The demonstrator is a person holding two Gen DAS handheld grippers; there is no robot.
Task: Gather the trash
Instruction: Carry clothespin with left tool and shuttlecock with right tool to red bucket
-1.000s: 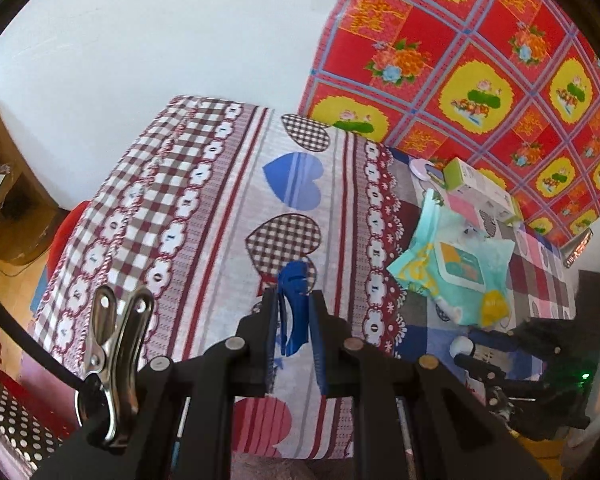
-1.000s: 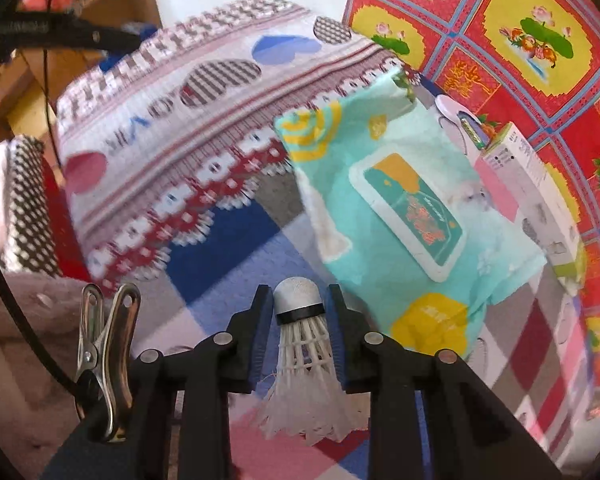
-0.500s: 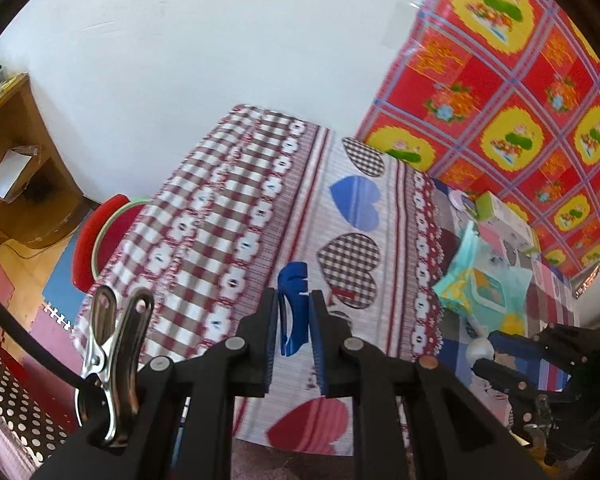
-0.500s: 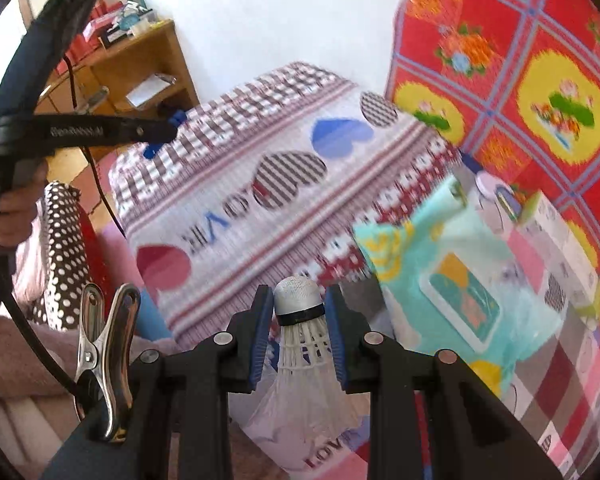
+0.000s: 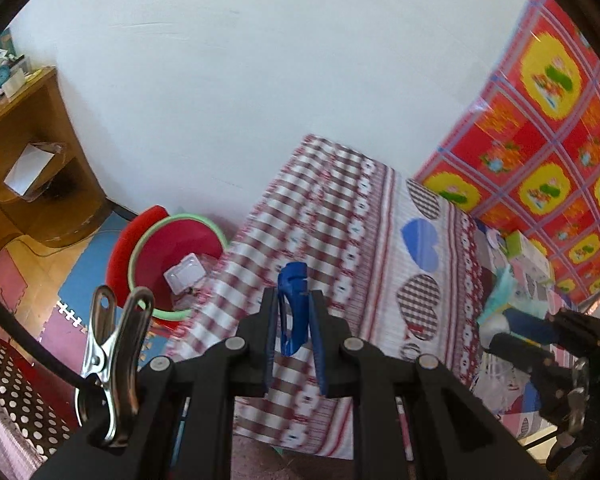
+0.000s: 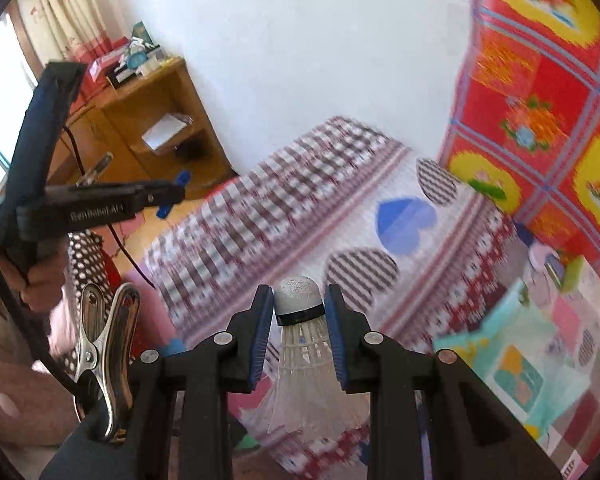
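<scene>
My left gripper (image 5: 293, 322) is shut on a small blue plastic piece (image 5: 293, 308) that stands up between its pads, above the left edge of the cloth-covered table (image 5: 340, 208). A red basin with a green rim (image 5: 172, 256) sits on the floor left of the table, with a clear wrapper (image 5: 184, 278) inside. My right gripper (image 6: 299, 322) is shut on a white shuttlecock (image 6: 302, 344), cork end forward, feathers towards the camera. The left gripper (image 6: 172, 196) with its blue piece shows at the left of the right wrist view, held by a hand (image 6: 40, 280).
A teal wet-wipes pack (image 6: 516, 364) and a small box (image 5: 528, 252) lie at the table's right end by a red and yellow flowered cloth (image 5: 540, 148). A wooden shelf unit (image 5: 24, 160) stands by the white wall. Foam floor mats (image 5: 84, 280) lie around the basin.
Both grippers have swung left and away from the wipes pack, each keeping its hold. The red basin and wooden shelf have come into the left wrist view. The right gripper has risen.
</scene>
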